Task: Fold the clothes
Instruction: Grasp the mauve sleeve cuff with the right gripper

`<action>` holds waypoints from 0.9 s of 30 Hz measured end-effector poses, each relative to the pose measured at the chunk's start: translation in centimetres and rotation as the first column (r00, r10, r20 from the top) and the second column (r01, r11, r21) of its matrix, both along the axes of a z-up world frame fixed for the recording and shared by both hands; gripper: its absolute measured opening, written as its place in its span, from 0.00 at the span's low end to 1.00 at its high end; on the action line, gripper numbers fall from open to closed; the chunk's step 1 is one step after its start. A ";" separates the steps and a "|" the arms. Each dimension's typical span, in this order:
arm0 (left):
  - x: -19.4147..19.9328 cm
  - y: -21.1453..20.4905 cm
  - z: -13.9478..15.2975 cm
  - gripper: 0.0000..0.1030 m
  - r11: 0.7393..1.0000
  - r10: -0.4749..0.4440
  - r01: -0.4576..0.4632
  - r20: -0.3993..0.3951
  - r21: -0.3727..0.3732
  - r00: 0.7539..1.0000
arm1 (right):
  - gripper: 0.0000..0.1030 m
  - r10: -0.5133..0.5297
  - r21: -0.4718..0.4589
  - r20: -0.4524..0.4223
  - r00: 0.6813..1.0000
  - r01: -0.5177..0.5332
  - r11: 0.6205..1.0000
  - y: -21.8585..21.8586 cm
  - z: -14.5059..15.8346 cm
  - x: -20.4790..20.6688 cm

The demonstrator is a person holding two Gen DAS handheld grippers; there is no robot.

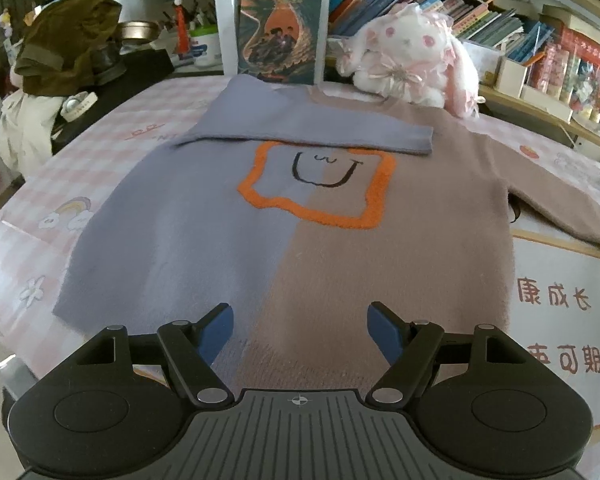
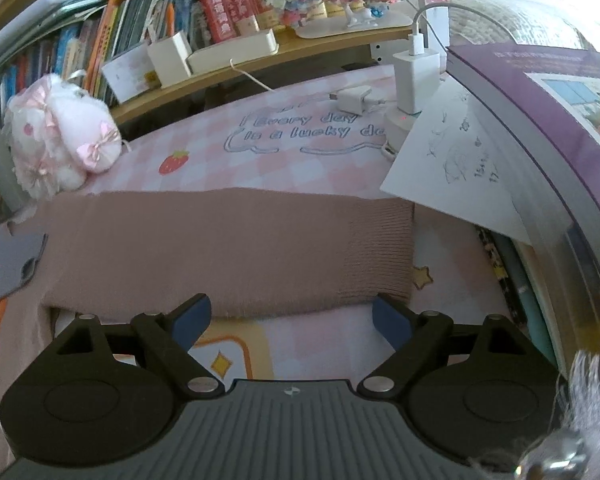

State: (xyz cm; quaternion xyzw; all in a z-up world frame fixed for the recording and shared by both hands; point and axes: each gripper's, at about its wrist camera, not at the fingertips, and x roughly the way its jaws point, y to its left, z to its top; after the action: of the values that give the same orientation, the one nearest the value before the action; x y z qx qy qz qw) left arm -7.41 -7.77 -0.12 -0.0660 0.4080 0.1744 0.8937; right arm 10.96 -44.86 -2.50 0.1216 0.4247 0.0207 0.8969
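Note:
A sweater [image 1: 260, 240], half lavender and half dusty pink with an orange toast face, lies flat on a pink checked cloth [image 1: 40, 184]. Its lavender sleeve [image 1: 308, 128] is folded across the chest. The pink sleeve [image 2: 228, 248] stretches out to the right, cuff [image 2: 380, 248] at its end. My left gripper [image 1: 300, 328] is open above the sweater's hem. My right gripper [image 2: 292, 320] is open just in front of the pink sleeve, near the cuff. Neither holds anything.
A plush rabbit [image 1: 412, 56] and an upright book [image 1: 284, 24] stand behind the collar. Bookshelves run along the back. White chargers [image 2: 412, 80], a sheet of paper [image 2: 452, 168] and a large purple book [image 2: 560, 128] lie right of the pink sleeve. A dark green garment [image 1: 68, 40] sits at left.

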 end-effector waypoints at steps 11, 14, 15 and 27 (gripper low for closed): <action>-1.0 0.5 0.2 0.74 0.999 0.045 -0.045 0.003 0.003 0.999 | 0.83 -0.029 0.171 0.041 0.999 0.022 0.985 -0.3 -0.1 0.7; -1.0 0.5 0.1 0.74 0.999 0.039 -0.039 -0.001 0.002 0.999 | 0.83 -0.062 0.242 0.047 0.997 0.048 0.969 -1.0 -0.3 0.2; -1.0 0.5 0.1 0.74 0.999 0.037 -0.037 -0.003 0.002 0.999 | 0.83 -0.072 0.258 0.049 0.996 0.057 0.964 -1.2 -0.3 0.0; -1.0 0.4 0.1 0.74 0.999 0.032 -0.032 -0.017 0.014 0.999 | 0.83 -0.185 0.345 0.095 0.978 0.142 0.928 -2.4 -1.3 0.2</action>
State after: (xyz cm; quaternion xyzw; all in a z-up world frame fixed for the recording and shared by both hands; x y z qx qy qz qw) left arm -8.43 -7.33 -0.05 -0.0647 0.4136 0.1920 0.8876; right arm 11.20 -47.28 -3.83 0.3066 0.3457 0.0256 0.8865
